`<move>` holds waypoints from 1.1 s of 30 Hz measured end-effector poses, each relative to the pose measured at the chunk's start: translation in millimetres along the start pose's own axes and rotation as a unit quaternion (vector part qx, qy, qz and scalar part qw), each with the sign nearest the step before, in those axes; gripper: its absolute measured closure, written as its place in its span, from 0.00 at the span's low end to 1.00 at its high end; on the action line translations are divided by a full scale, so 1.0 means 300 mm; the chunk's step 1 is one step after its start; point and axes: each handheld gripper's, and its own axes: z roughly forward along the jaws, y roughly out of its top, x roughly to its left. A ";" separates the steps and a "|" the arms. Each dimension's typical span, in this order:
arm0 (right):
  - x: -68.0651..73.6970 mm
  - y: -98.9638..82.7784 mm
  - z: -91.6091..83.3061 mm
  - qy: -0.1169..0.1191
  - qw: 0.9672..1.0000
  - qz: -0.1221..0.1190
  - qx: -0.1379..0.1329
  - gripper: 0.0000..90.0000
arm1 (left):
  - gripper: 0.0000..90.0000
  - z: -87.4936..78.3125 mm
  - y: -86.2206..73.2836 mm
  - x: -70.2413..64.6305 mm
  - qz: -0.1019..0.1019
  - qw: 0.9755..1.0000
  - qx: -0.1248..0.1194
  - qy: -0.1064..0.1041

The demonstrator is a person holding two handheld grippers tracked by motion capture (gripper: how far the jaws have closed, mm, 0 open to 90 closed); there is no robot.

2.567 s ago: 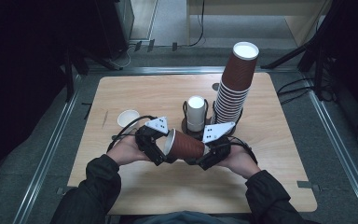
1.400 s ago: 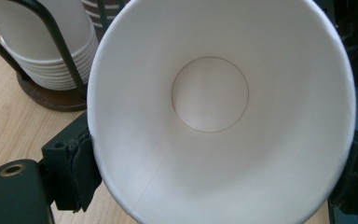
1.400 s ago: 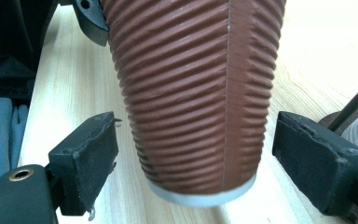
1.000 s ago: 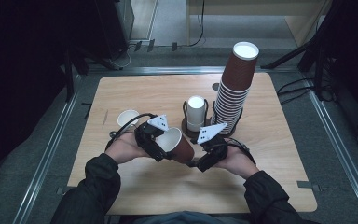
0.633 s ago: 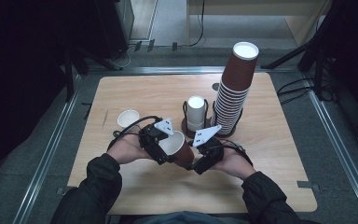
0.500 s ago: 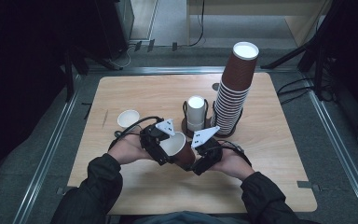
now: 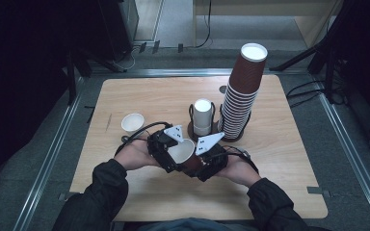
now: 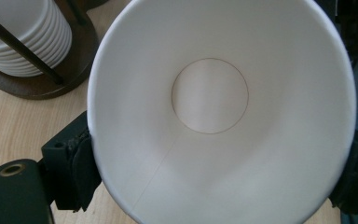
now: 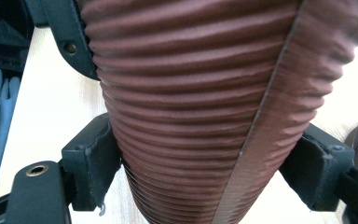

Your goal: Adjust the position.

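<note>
Both grippers are clamping one ribbed brown paper cup [image 7: 185,156] with a smooth white inside: the left gripper [image 7: 166,154] at its rim, the right gripper [image 7: 203,166], jaws just closing, around its tapered body. It is hanging over a pale wooden table [image 7: 279,159] ringed by grey carpet.

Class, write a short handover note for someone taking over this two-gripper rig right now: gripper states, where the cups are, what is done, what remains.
Left gripper: shut on the rim end of the brown ribbed cup, its white inside facing the left gripper view.
Right gripper: jaws just closing in, flanking the cup's narrow end; contact unclear.
Tall brown stack and white cups in the holder stand behind; a small white cup sits left on the table.
Done: one cup off the stack.
Left: probably hand over and set it down.
</note>
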 end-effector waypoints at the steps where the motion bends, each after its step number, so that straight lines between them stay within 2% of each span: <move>1: 0.000 0.000 0.000 0.001 1.000 0.000 0.000 0.22 | 0.10 0.000 0.000 -0.001 0.000 1.000 0.000 -0.001; 6: 0.001 0.000 -0.002 0.002 1.000 -0.001 -0.002 0.22 | 0.08 -0.001 -0.005 -0.003 0.003 1.000 -0.009 0.003; 10: -0.002 0.001 -0.011 -0.001 1.000 0.002 -0.007 0.22 | 0.00 -0.007 -0.006 -0.001 -0.007 1.000 -0.022 0.006; 12: -0.006 -0.001 -0.016 -0.004 1.000 0.002 -0.010 0.22 | 0.00 -0.015 -0.009 0.001 -0.008 0.999 -0.028 0.014; 17: -0.015 -0.003 -0.034 -0.008 1.000 0.007 -0.019 0.22 | 0.00 -0.035 -0.021 0.009 -0.022 0.998 -0.056 0.013; 20: -0.020 -0.004 -0.043 -0.010 1.000 0.009 -0.028 0.22 | 0.00 -0.052 -0.033 0.017 -0.032 0.996 -0.080 0.011; 22: -0.022 -0.005 -0.049 -0.011 0.999 0.015 -0.035 0.22 | 0.00 -0.062 -0.041 0.021 -0.045 0.994 -0.104 0.007; 24: -0.025 -0.004 -0.054 -0.011 0.999 0.020 -0.042 0.22 | 0.00 -0.069 -0.044 0.023 -0.052 0.992 -0.114 -0.001; 26: -0.027 -0.004 -0.058 -0.012 0.999 0.022 -0.049 0.22 | 0.00 -0.074 -0.049 0.024 -0.062 0.989 -0.132 -0.007; 33: -0.027 -0.003 -0.061 -0.007 0.998 0.026 -0.061 0.22 | 0.00 -0.058 -0.043 0.014 -0.063 0.986 -0.151 -0.005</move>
